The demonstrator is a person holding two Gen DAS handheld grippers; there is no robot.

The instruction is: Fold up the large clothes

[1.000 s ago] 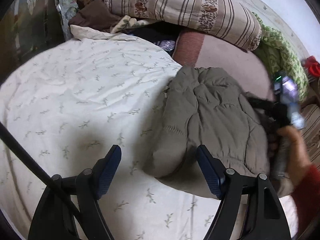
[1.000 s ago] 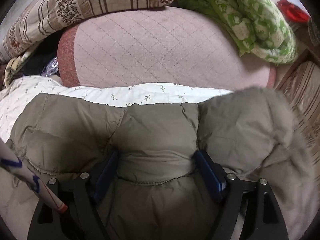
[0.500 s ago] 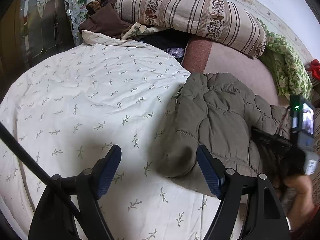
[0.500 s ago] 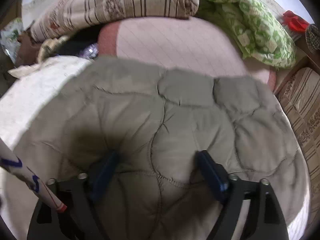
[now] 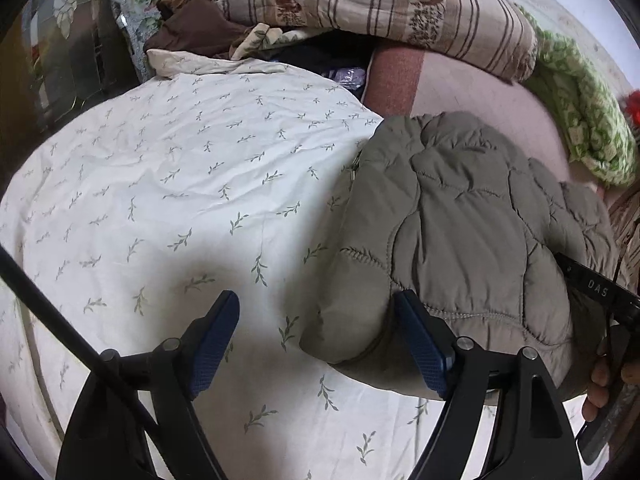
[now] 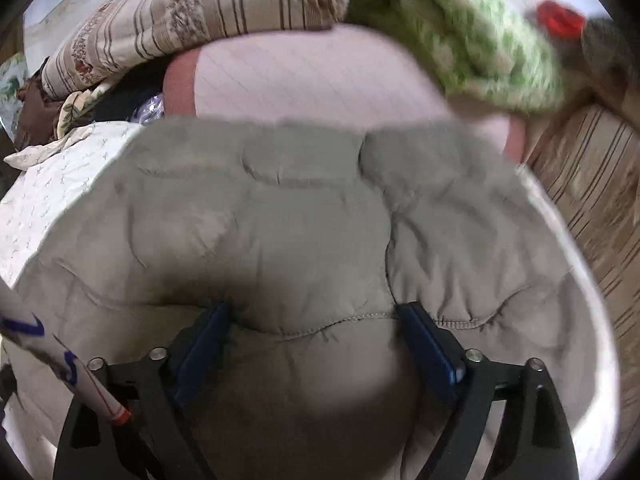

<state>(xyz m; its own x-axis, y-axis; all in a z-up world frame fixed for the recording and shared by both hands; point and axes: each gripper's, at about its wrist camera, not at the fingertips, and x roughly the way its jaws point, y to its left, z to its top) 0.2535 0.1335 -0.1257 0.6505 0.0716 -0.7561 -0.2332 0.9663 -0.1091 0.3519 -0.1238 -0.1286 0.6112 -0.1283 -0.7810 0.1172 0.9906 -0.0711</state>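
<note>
Here, the scene line by line
Jacket: an olive-grey quilted puffer jacket lay bundled on the right part of the bed, partly on the white leaf-print sheet and partly on the pink quilted cover
Left gripper: the left gripper hung over the sheet, its jaws opening with nothing between them; its right pad stood just beside the jacket's near edge, possibly touching it
Right gripper: the right gripper sat low over the jacket with jaws apart, a puffed fold of fabric between the pads; the view was blurred, so any pressing was unclear
Hand: fingers of the right hand showed at the edge
Background: a striped pillow and a green patterned blanket lay beyond
</note>
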